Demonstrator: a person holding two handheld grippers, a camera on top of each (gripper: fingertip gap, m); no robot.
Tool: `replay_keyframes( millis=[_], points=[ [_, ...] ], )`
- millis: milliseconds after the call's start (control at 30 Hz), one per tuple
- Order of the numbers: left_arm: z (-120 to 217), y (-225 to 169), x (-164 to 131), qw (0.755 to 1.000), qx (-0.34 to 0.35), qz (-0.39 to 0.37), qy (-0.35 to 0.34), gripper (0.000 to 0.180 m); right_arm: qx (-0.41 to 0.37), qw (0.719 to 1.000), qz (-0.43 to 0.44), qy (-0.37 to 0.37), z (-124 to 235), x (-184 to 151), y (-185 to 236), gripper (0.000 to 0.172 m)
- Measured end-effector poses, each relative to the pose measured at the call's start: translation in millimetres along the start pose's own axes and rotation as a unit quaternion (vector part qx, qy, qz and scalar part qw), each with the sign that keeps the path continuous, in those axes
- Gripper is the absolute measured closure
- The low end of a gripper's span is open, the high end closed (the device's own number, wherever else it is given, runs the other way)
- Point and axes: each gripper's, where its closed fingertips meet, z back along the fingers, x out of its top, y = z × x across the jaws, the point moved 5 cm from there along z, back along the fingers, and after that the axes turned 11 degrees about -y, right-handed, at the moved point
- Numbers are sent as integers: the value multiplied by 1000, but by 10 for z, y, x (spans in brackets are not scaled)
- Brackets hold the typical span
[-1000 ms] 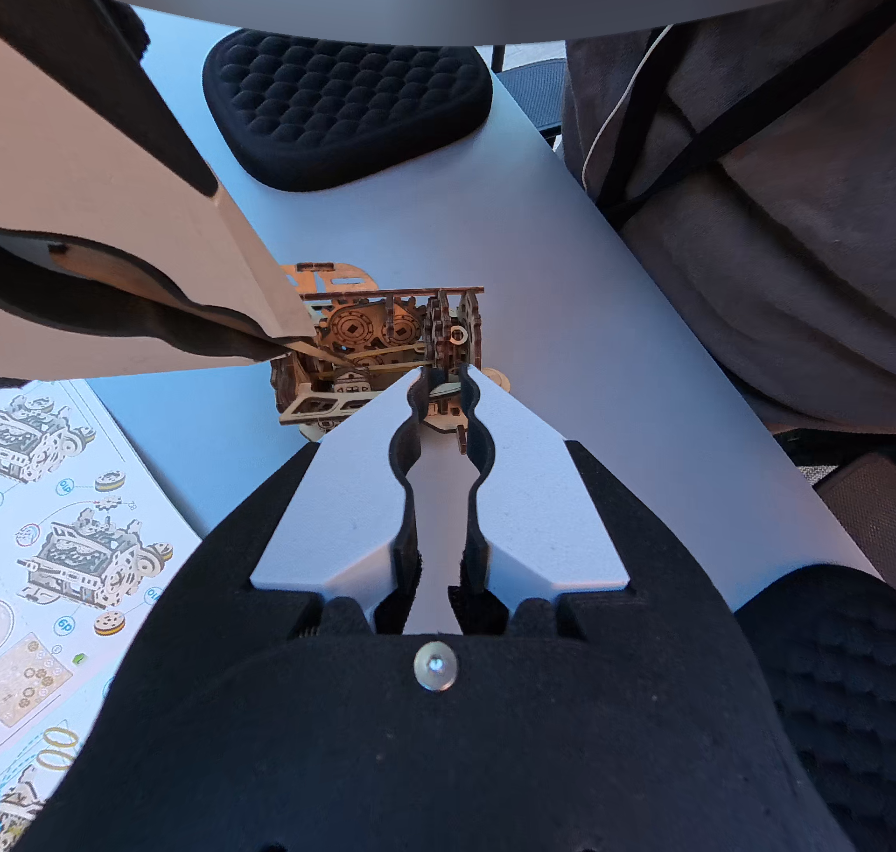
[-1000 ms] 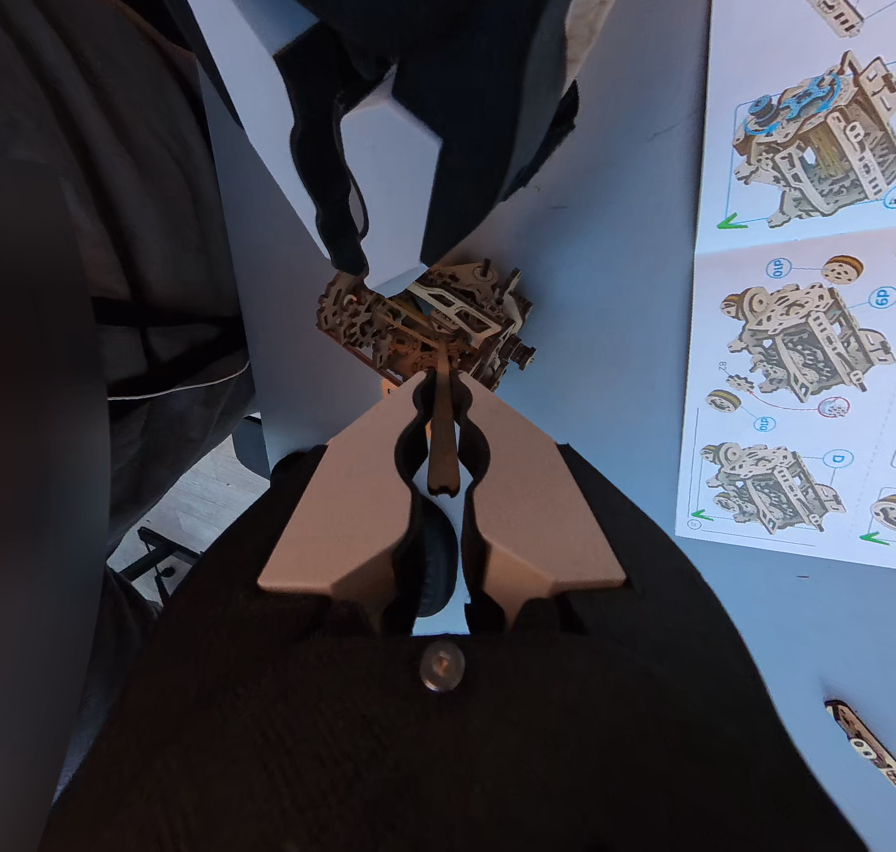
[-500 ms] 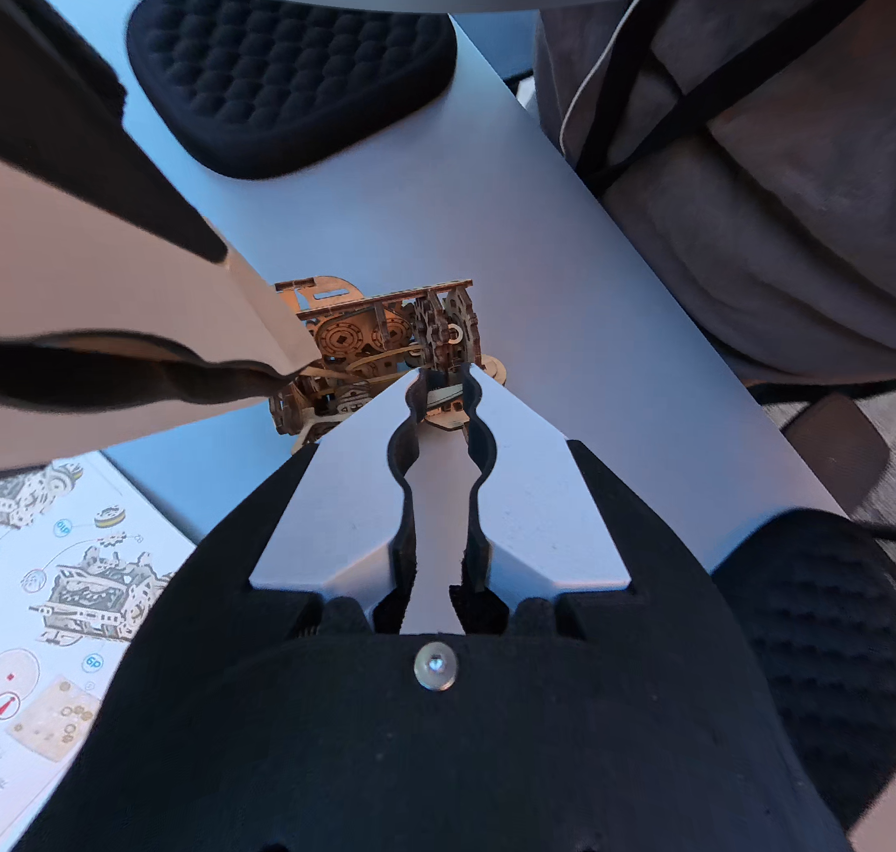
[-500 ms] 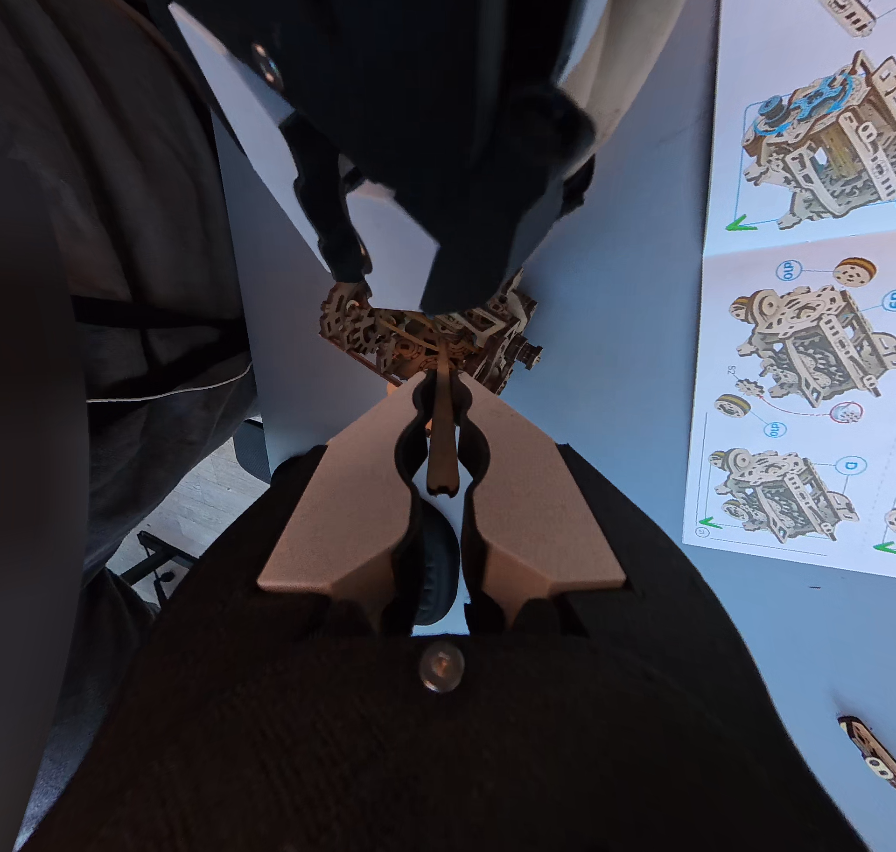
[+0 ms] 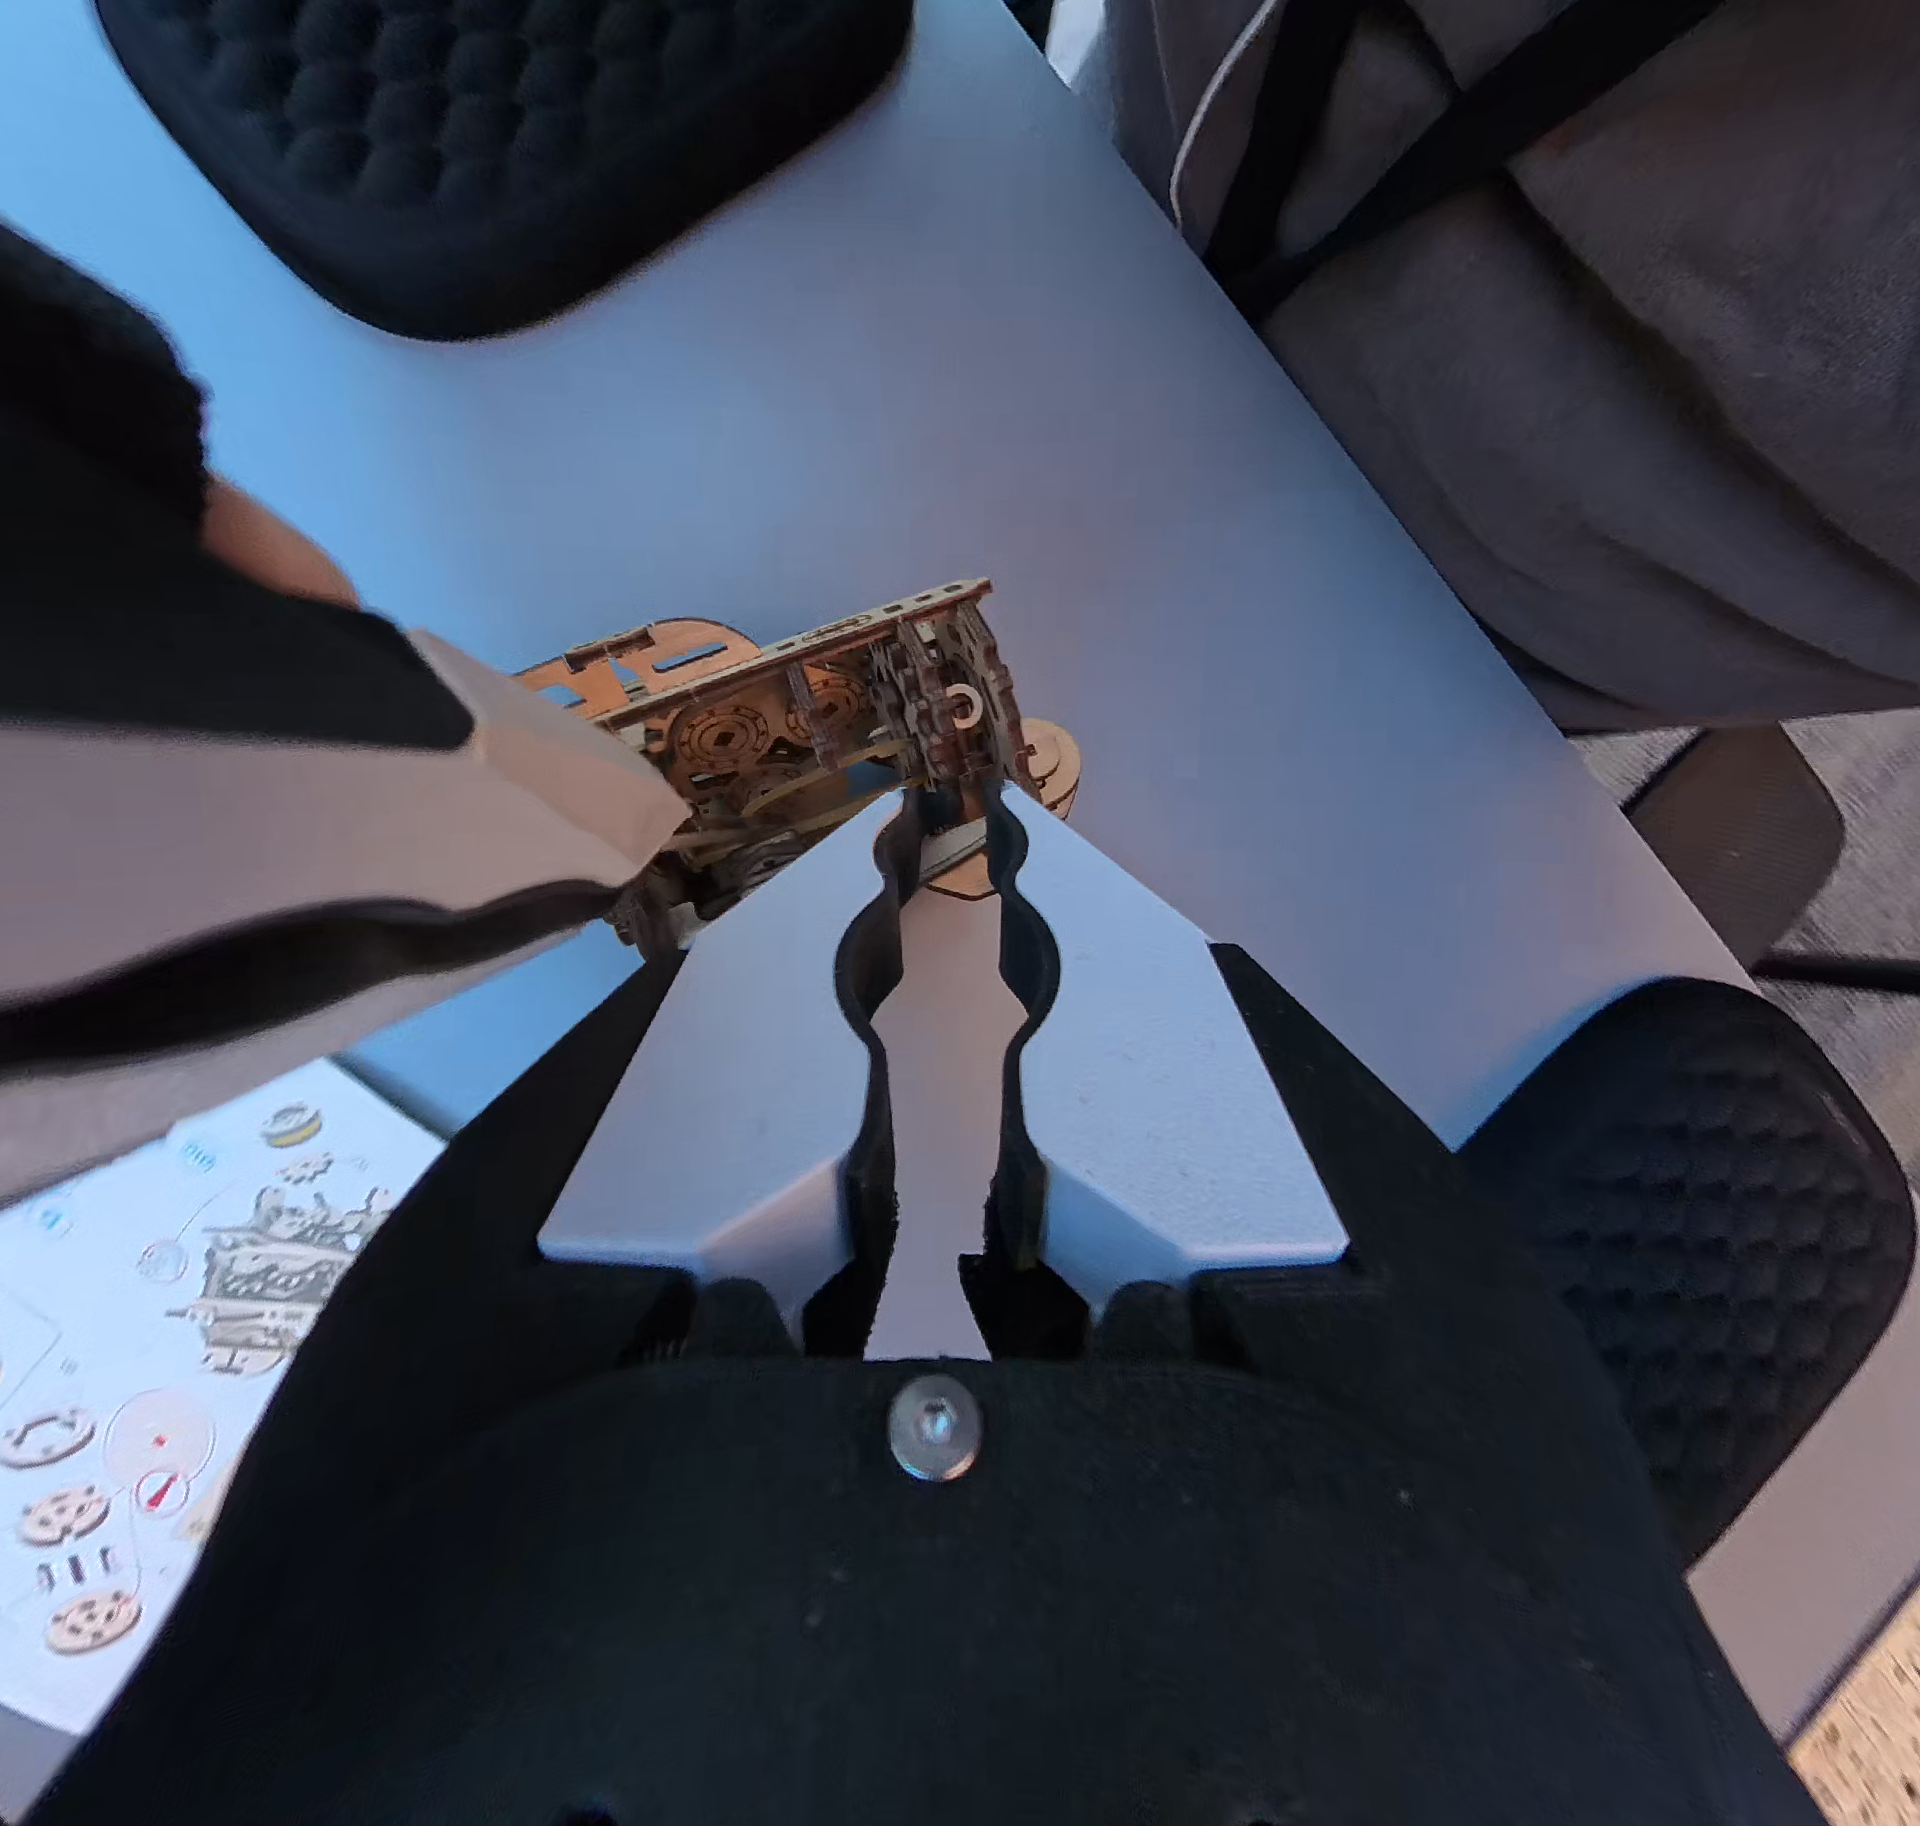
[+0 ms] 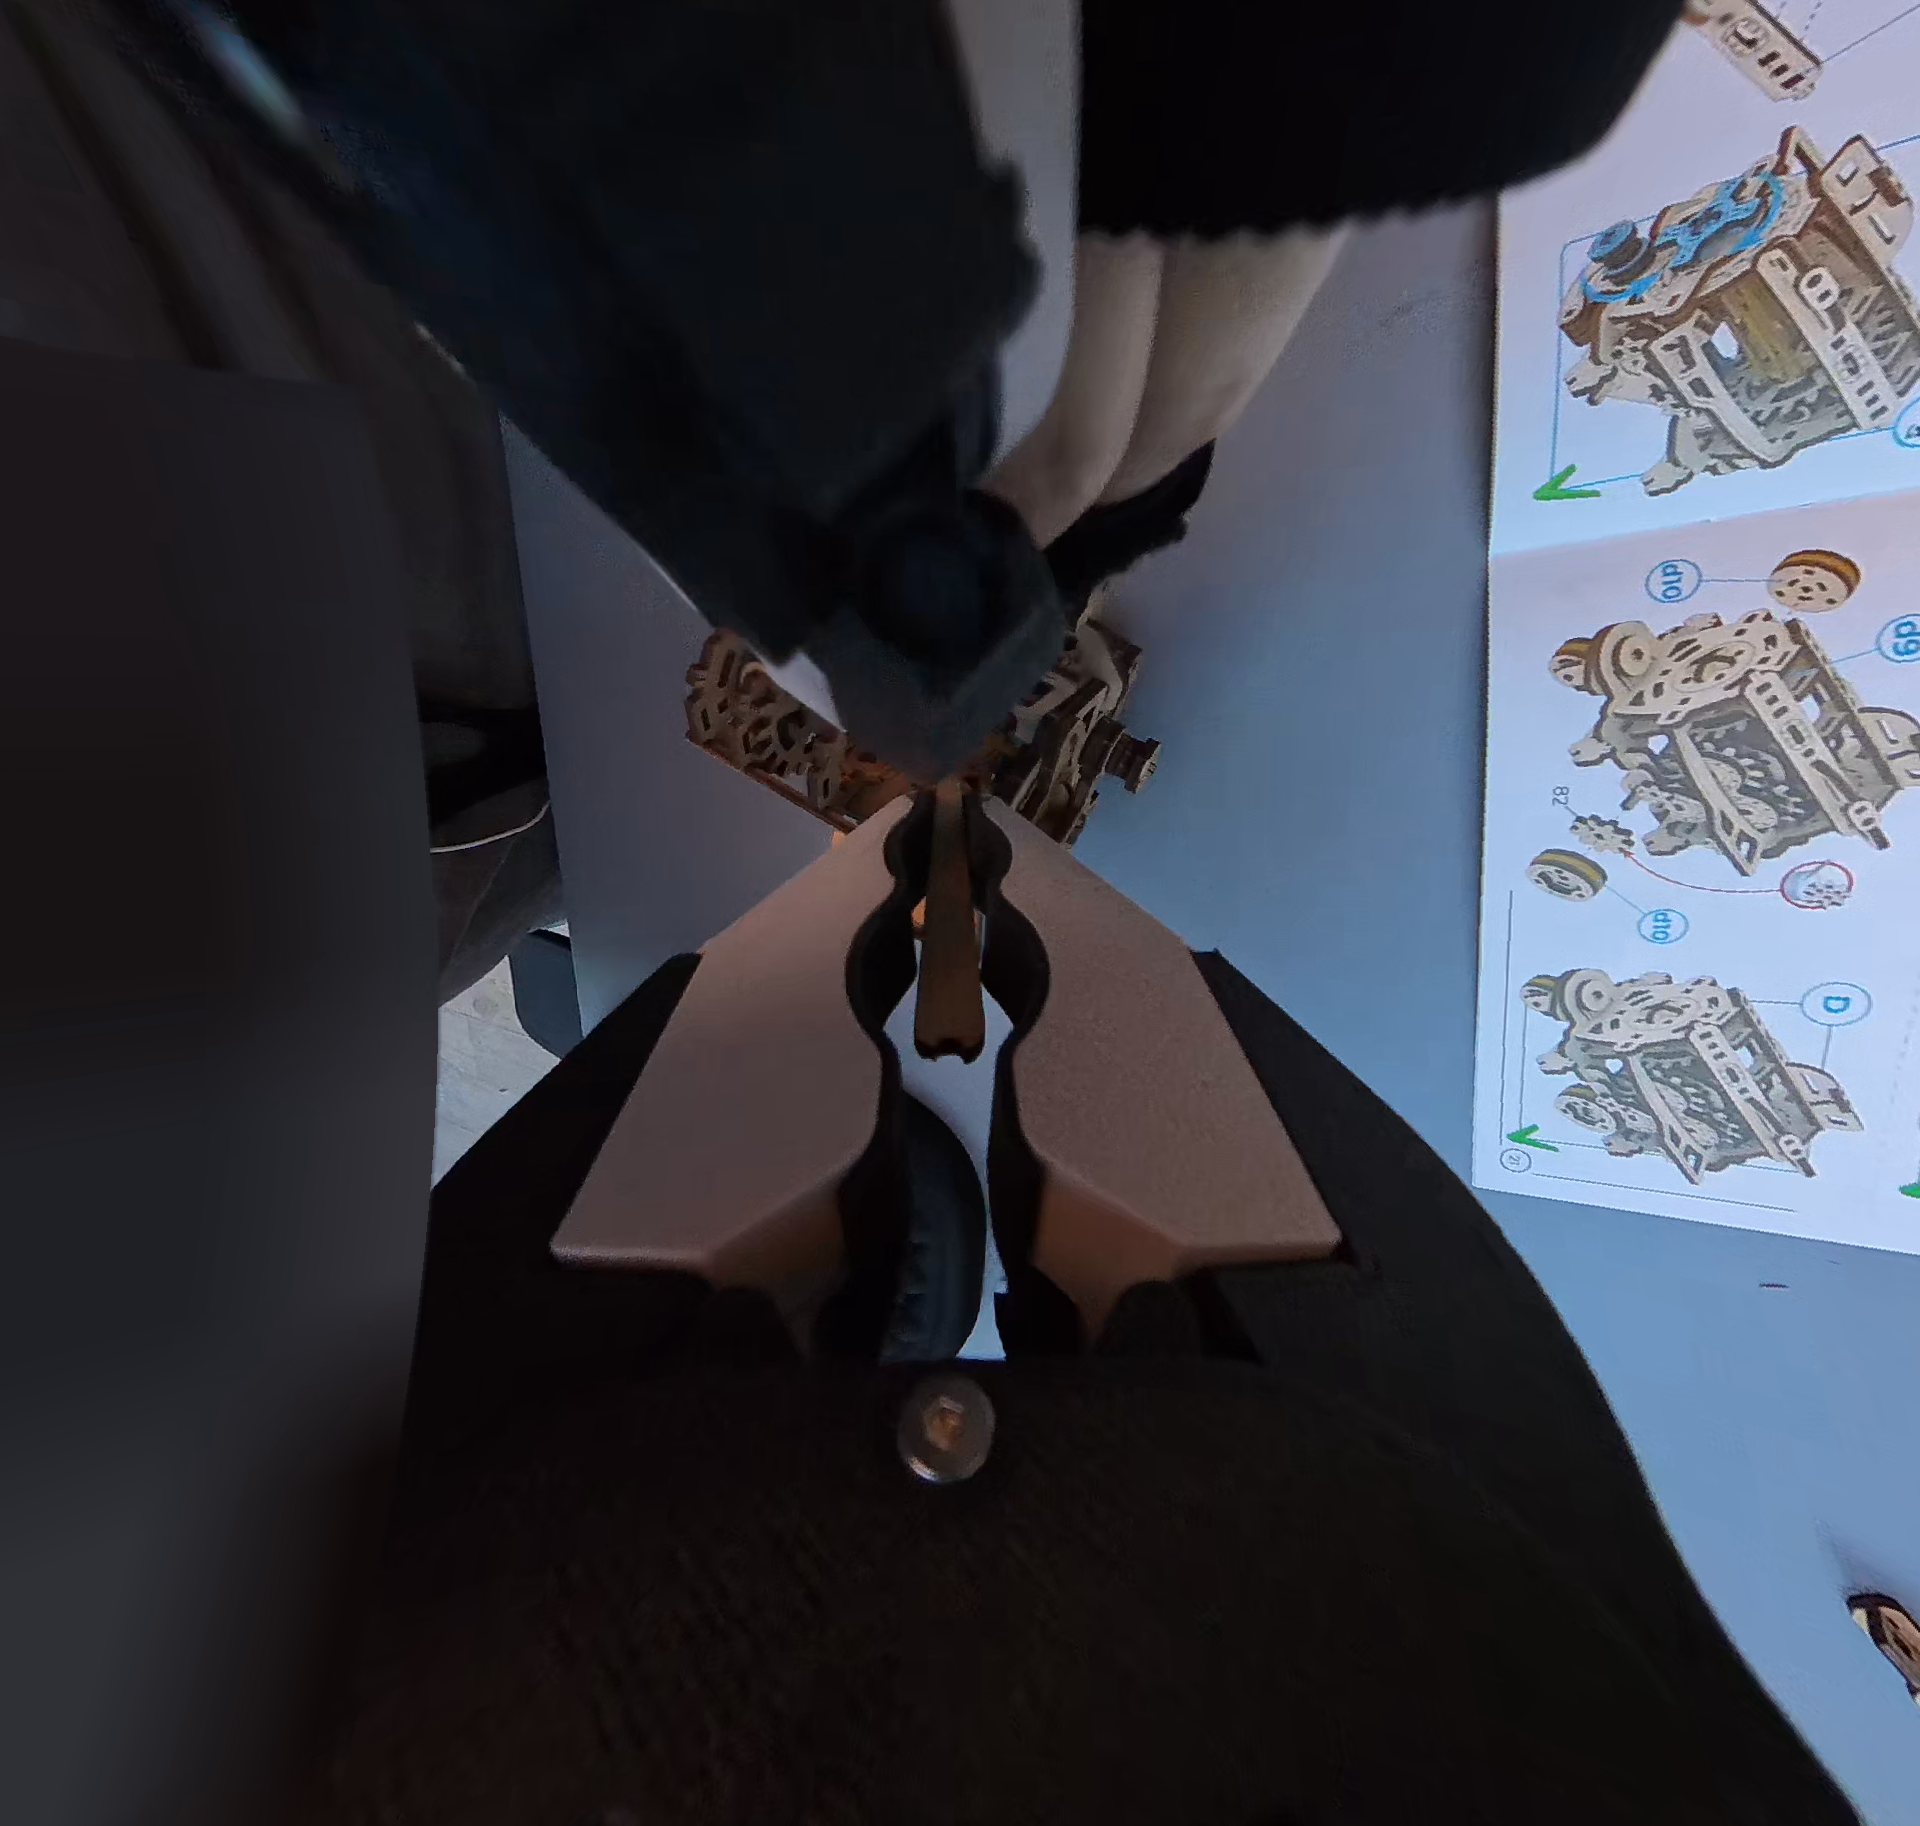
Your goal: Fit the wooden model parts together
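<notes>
left hand-held gripper [image 5: 951, 805] swung in over model [image 5: 821, 727], nipping its end | right hand-held gripper [image 6: 940, 820] clamps thin wooden strip [image 6: 948, 945]

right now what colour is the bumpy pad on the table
Black, with a dimpled honeycomb texture; clearest in the left wrist view.

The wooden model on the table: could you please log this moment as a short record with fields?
model: gear assembly on the table
left gripper: clamped on the model's geared end
right gripper: pinching a thin wooden strip, tip at the model
instruction sheet: flat beside the model
black pad: beyond the model
person: grey clothing at the table edge
</notes>
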Motion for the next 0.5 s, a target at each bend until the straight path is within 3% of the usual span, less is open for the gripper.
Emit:
replay_keyframes(
  millis=[100, 500],
  points=[
    [8, 11, -13, 999, 33, -21, -15, 170, 3, 1000, 1, -2, -7, -5, 2, 169],
    [-48, -62, -26, 983, 62, -157, 71, 172, 13, 1000, 7, -2, -26, -10, 21, 169]
  ],
)
